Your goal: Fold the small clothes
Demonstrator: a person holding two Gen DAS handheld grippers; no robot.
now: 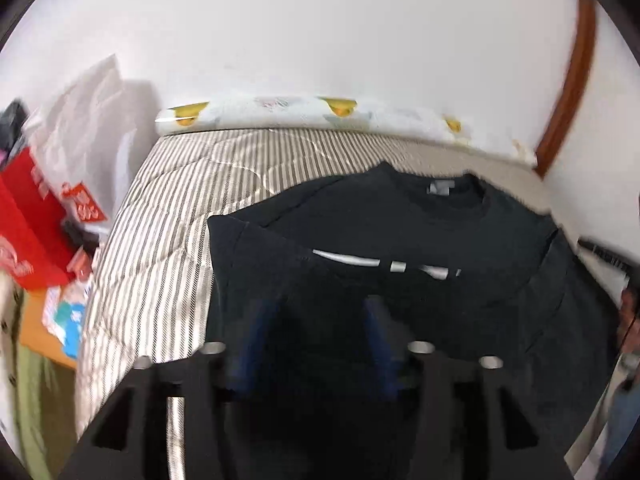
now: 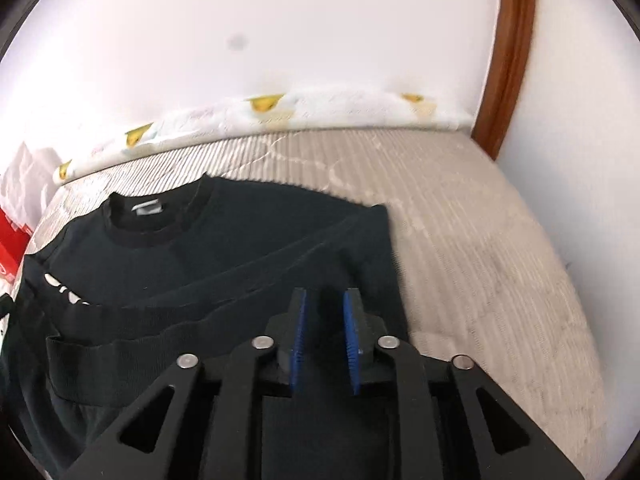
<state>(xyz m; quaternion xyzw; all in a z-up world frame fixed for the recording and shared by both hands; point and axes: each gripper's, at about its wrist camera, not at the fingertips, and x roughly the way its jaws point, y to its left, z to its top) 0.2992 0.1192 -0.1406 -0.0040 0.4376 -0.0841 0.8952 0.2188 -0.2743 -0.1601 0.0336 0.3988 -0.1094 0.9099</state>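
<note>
Hovering over dark shirt (image 2: 208,256) laid flat on striped bed (image 2: 480,248), both tongs, left (image 1: 316,312) & right (image 2: 325,300), gape w/ nothing held; operator should pinch hem corners evenly, fold toward collar.

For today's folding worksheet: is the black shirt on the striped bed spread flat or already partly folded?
Partly folded. The black shirt has its side and sleeve turned inward, giving a straight edge, and its hem doubled up across the front; the collar still shows.

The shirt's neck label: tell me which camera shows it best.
Right wrist view: the neck label is nearer and sharper inside the black shirt collar. The left wrist view shows it too, but smaller and blurred.
</note>
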